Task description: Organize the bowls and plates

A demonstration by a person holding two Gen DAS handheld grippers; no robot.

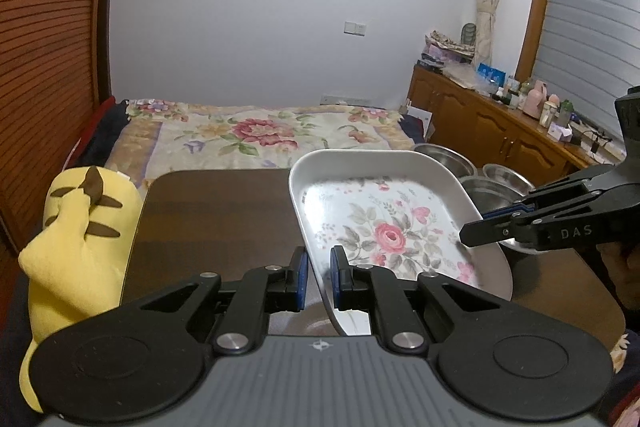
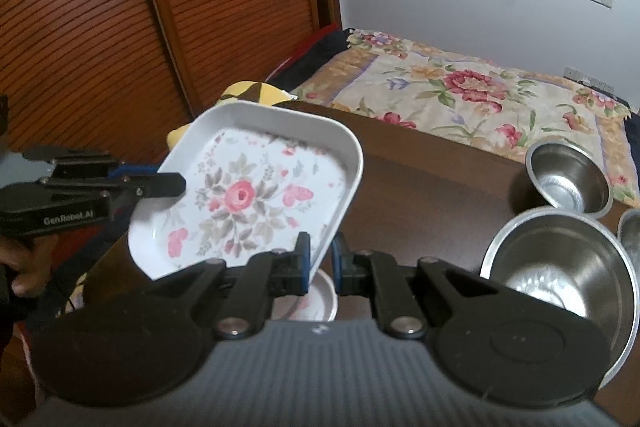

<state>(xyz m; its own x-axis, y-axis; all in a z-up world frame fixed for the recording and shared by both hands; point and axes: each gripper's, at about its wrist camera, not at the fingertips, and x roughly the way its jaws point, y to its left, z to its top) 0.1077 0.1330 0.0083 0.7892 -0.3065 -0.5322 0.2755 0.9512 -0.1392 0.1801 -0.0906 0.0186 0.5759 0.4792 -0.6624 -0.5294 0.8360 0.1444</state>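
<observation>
A square white plate with a rose pattern (image 1: 384,227) (image 2: 244,195) hangs tilted above the dark wooden table (image 1: 216,219) (image 2: 420,195). My left gripper (image 1: 319,267) is shut on its near rim, and the right wrist view shows it (image 2: 168,177) clamped on the plate's left edge. My right gripper (image 2: 320,255) is shut on the opposite rim; in the left wrist view it (image 1: 476,225) comes in from the right. A round plate (image 2: 316,303) lies on the table under the square one, mostly hidden.
Three steel bowls stand at the table's right: a small one (image 2: 568,179) (image 1: 444,157), a large one (image 2: 560,267) and one cut off by the frame edge (image 2: 632,239). A yellow plush toy (image 1: 76,247) leans at the table's left. A flowered bed (image 1: 260,135) lies behind.
</observation>
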